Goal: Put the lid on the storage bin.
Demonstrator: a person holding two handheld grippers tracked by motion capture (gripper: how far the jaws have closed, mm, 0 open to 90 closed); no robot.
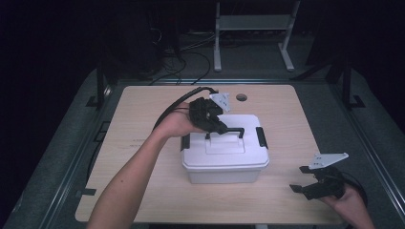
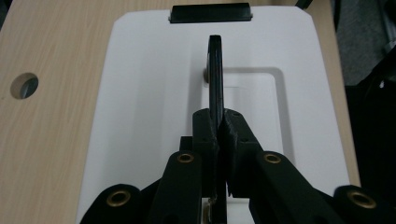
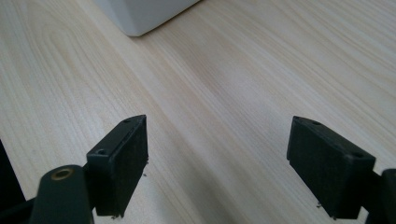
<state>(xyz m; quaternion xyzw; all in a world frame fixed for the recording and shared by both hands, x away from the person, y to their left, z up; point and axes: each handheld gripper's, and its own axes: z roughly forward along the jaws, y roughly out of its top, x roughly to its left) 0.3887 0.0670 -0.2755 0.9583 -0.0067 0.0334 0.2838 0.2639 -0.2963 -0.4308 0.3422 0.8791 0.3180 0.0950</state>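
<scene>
White rigid plastic storage box (image 1: 224, 155) with a black hinged carry handle (image 1: 228, 130) sits at centre frame on the pale wooden table (image 1: 143, 109). Left gripper (image 2: 218, 128) is clamped on that handle; right gripper (image 1: 298, 180), lower right, stands open and empty. The box looks stiff, smooth-sided and probably light (contents unseen); the handle is the sound hold. Long axis runs left-right, lid upward.

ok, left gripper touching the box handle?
Touching. In the left gripper view the left gripper has its jaws clamped on the black handle of the white box.
</scene>
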